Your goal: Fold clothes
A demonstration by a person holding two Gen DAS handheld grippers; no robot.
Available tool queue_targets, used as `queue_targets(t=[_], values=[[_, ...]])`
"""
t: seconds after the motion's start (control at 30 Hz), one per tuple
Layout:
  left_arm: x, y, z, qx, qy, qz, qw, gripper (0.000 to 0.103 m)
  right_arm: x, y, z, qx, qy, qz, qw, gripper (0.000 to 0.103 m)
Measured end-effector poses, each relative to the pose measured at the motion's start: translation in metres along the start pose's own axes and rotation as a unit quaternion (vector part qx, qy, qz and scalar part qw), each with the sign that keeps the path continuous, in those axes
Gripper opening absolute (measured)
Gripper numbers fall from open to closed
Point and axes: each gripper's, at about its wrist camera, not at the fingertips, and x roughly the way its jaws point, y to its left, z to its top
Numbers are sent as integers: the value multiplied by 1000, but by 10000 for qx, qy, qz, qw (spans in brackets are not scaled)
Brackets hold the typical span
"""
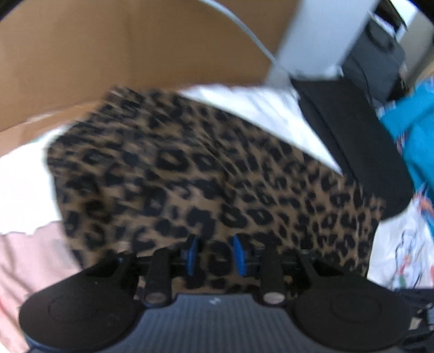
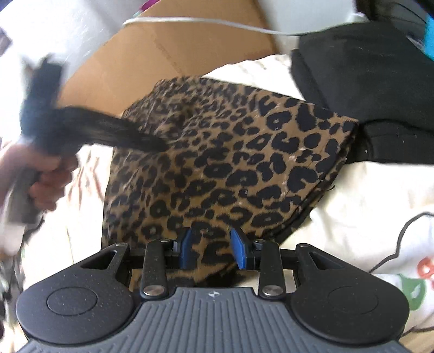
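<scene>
Your right tool [image 2: 213, 248] pinches the leopard-print garment [image 2: 230, 163] lying on the white bedsheet [image 2: 352, 206]; your left tool [image 1: 214, 254] stands parted over it. Black clothing [image 2: 366, 81] and a cardboard box [image 2: 162, 54] crowd its far edge.

This looks like a home, most likely a bedroom. Soft pale bedding [image 2: 352, 195] with a coloured print at the lower right fills the lower half of both views, and clothes lie on it: a leopard-print garment [image 2: 230, 168] in the middle and a black one [image 2: 366, 81] at the upper right. A big cardboard box [image 1: 122, 49] stands across the upper left, with a white cable [image 2: 203, 21] running along the top.
</scene>
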Motion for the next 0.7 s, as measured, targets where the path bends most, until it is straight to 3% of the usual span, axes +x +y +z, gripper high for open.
queue_targets(t=[0.2, 0.4, 0.7], values=[[-1, -11, -7, 184, -83, 29, 9998, 32, -7, -4, -17, 370, -3, 117, 9992, 39], [-21, -21, -15, 470, -137, -67, 9988, 31, -7, 3, -32, 276, 263, 324, 9987, 39], [-92, -5, -80, 678, 291, 8, 9973, 31, -7, 2, -41, 461, 358, 731, 9956, 39]])
